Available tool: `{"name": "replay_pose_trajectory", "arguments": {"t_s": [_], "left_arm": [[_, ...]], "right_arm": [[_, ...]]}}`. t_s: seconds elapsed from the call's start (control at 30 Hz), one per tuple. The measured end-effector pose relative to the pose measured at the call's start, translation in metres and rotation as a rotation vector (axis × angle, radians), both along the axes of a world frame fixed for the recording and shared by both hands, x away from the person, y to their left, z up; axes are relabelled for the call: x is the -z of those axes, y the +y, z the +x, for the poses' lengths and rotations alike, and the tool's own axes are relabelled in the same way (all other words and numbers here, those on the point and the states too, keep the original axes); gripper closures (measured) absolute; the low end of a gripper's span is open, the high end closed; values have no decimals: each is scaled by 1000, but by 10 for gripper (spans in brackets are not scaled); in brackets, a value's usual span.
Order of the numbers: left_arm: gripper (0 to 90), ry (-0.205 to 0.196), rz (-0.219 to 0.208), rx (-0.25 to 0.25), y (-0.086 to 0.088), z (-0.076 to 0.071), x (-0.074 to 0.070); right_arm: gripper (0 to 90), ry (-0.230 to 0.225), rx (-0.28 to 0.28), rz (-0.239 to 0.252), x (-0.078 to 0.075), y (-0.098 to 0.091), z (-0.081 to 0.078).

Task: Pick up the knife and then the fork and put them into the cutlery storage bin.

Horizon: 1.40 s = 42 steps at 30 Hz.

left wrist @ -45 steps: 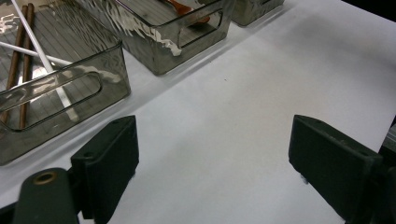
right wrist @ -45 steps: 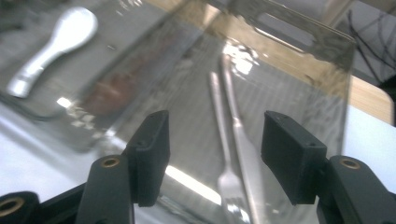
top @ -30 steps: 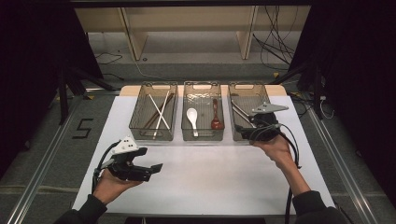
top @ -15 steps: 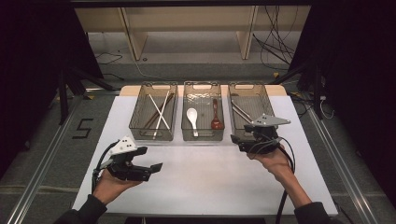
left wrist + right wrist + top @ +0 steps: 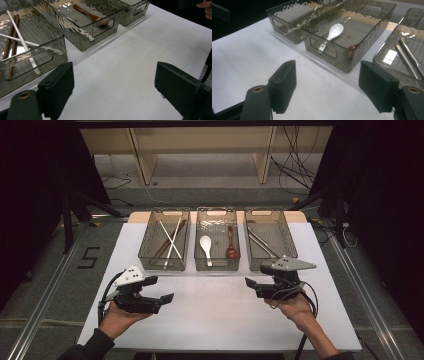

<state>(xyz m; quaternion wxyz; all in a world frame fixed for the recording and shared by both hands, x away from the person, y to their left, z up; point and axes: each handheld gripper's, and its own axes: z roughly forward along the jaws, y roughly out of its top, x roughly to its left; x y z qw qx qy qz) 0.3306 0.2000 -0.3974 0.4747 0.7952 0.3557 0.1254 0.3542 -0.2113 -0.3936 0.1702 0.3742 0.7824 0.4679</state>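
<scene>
Right-hand bin: the smoky plastic bin [image 5: 270, 237] at the far right of the row holds metal cutlery [image 5: 262, 242], lying flat on its floor; in the right gripper view the pieces [image 5: 409, 58] lie side by side, well inside the walls.
Right gripper: the right gripper [image 5: 261, 276] sits just in front of that bin, above the white table [image 5: 220, 320], not touching anything. Its jaws stand wide apart and have just been opening; nothing is between them.
Left gripper: the left gripper [image 5: 161, 289] rests low near the front left of the table, jaws spread, empty. Bare table shows between its black jaws in the left gripper view.
Middle bin: the middle bin [image 5: 216, 245] holds a white spoon [image 5: 206, 246] and a brown spoon [image 5: 231, 245], apart from each other.
Left bin: the left bin [image 5: 165, 245] holds crossed chopsticks [image 5: 171, 240], some white, some brown.
Step in hand: by my reading a piece has been dropped off and the right hand is clear of the bin, so this looks like the gap between one sort and the next, or the end of the sorting.
Loose pieces: none lie on the table outside the bins.
Next move: if anything more is to be handled, it calls for a reach over a bin wall with jaws kept wide, coming down along the length of a thin piece to pinch it across its narrow side.
</scene>
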Motion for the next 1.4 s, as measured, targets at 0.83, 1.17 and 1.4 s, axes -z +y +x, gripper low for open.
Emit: {"name": "replay_pose_trajectory", "arguments": {"t_s": [0.83, 1.17, 1.4], "left_arm": [[157, 2, -58, 13, 2, -4, -1], [155, 5, -60, 11, 3, -4, 0], [155, 8, -65, 4, 3, -3, 2]], "right_arm": [[262, -6, 38, 45, 10, -10, -29], [242, 0, 53, 48, 12, -12, -30], [237, -3, 52, 49, 12, -13, -30]]}}
